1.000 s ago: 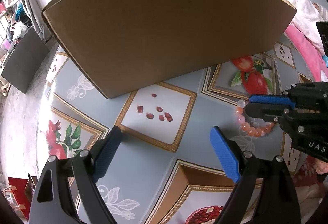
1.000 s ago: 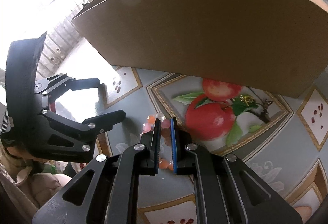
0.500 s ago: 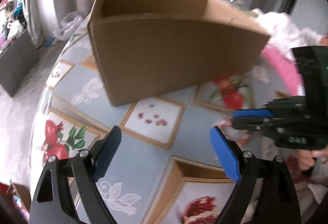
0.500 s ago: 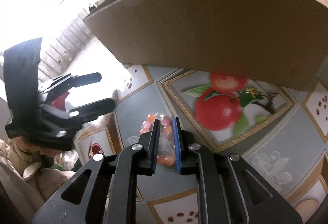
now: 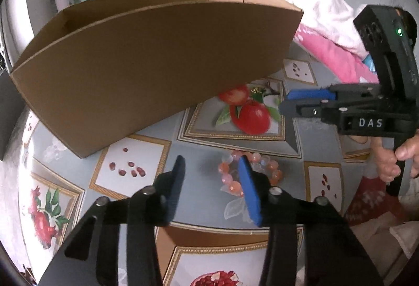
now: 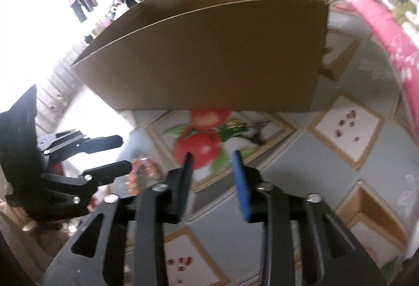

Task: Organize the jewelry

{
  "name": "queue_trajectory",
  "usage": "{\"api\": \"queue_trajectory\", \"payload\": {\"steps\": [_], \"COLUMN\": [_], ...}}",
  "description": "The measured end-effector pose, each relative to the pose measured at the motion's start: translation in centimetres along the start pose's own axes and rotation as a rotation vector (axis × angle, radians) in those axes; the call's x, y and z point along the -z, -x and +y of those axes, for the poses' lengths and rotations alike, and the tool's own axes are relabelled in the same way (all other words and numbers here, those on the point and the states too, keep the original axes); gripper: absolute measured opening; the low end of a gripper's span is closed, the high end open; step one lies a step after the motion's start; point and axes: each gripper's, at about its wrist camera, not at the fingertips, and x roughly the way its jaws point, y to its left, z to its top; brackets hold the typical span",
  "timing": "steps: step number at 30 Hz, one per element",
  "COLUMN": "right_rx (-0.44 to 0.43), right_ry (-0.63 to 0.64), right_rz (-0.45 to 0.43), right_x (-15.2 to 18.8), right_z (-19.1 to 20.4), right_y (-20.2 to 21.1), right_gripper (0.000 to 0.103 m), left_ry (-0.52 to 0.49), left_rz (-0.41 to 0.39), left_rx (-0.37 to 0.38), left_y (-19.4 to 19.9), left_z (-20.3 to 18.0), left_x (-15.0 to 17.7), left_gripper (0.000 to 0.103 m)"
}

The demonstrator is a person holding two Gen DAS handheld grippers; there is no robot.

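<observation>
Left gripper point(image 5: 212, 168): jaws just narrowed to half width, straddling left arc of bead bracelet point(image 5: 230, 176) flat on desk point(image 5: 201, 197), not yet clamped. Right gripper point(image 6: 213, 163): just parted, empty. Cardboard box point(image 5: 157, 55) beyond, probable destination.

Glossy translucent beads make up the bracelet point(image 5: 248, 170), lying on a smooth, slightly shiny printed tablecloth point(image 5: 209, 142); the box point(image 5: 157, 55) is matt brown cardboard, ragged along its top edge; fluffy cloth point(image 5: 324, 13) lies behind

White "DAS" lettering on the right tongs point(image 5: 284, 102)
</observation>
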Motion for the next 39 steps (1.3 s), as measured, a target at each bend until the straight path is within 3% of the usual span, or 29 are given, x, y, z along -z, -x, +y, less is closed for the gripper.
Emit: {"api": "queue_trajectory", "payload": {"steps": [10,15,20,22,28,34,39], "right_rx": [0.088,0.107,0.131,0.145,0.064,-0.041,-0.055], "right_ry": [0.094,0.151,0.202,0.202,0.094,-0.053,-0.073], "right_rz": [-0.028,-0.027,-0.011,-0.017,-0.053,-0.090,-0.088], "right_x": [-1.3,-1.9,-2.3,-2.2,-1.7,-0.8,0.1], "right_z": [1.3,2.3,3.4,3.5,1.7,-1.6,-2.7], "right_y": [-1.5,-2.6,-3.7,-3.5,-1.4,0.9,1.6], "right_gripper": [0.034,0.029,0.005,0.002,0.000,0.000,0.000], "left_ry": [-0.036,-0.044,-0.044,-0.041,-0.024,0.005,-0.005], "left_rz": [0.026,0.024,0.020,0.019,0.017,0.004,0.011], "left_rx": [-0.042,-0.045,-0.041,-0.039,-0.031,0.028,0.026], "left_y": [-1.0,-1.1,-1.3,-1.3,-1.1,-0.4,-0.3], "left_z": [-0.6,-0.4,-0.7,-0.5,-0.1,0.7,0.4], "left_x": [-0.4,-0.5,-0.6,-0.5,-0.3,0.0,0.1], "left_gripper": [0.034,0.034,0.034,0.034,0.034,0.034,0.042]}}
